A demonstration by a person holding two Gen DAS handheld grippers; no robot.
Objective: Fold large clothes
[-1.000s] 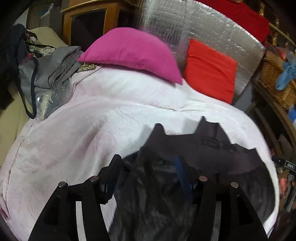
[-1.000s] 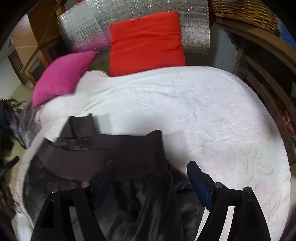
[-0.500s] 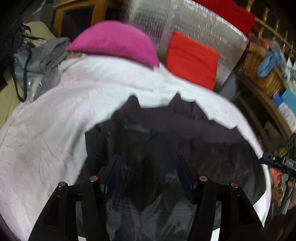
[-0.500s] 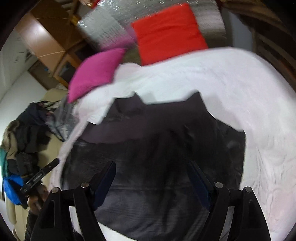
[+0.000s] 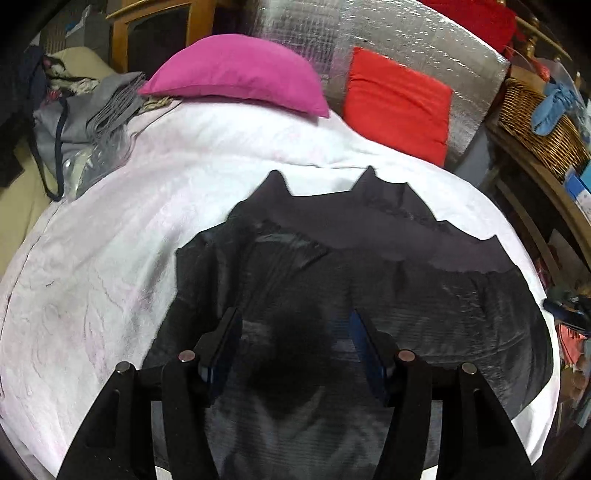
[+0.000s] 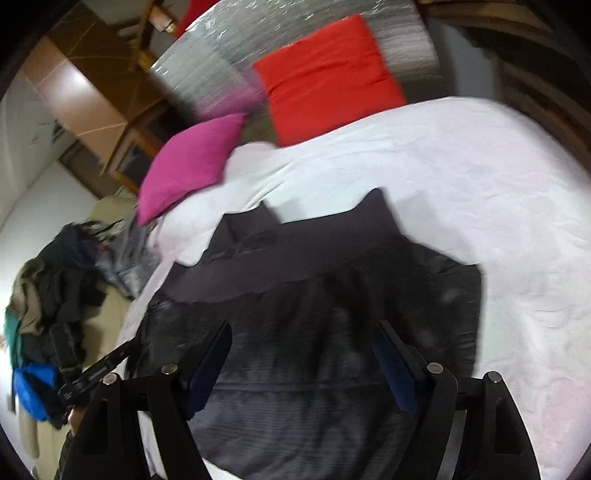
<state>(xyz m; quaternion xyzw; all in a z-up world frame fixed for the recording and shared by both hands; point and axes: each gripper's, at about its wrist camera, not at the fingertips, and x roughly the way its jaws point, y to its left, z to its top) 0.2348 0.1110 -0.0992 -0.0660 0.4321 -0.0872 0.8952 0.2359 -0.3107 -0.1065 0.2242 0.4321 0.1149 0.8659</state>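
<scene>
A large black garment (image 5: pixel 369 280) lies spread flat on the white bedspread (image 5: pixel 110 258), its dark grey waistband and two pointed tabs toward the pillows. It also shows in the right wrist view (image 6: pixel 332 325). My left gripper (image 5: pixel 295 332) is open and empty, hovering above the garment's near part. My right gripper (image 6: pixel 303 347) is open and empty, also above the garment. Neither touches the cloth. The garment's near edge is hidden behind the gripper bodies.
A magenta pillow (image 5: pixel 236 77) and a red cushion (image 5: pixel 399 107) lean on a silver foil panel (image 5: pixel 388 33) at the bed's head. A grey bag (image 5: pixel 74 125) and a clothes pile (image 6: pixel 48 302) lie left. A wicker basket (image 5: pixel 535 125) stands right.
Both grippers have pulled back and up from the garment. It now lies spread wider and flatter across the bed than one second ago. Both grippers stay open.
</scene>
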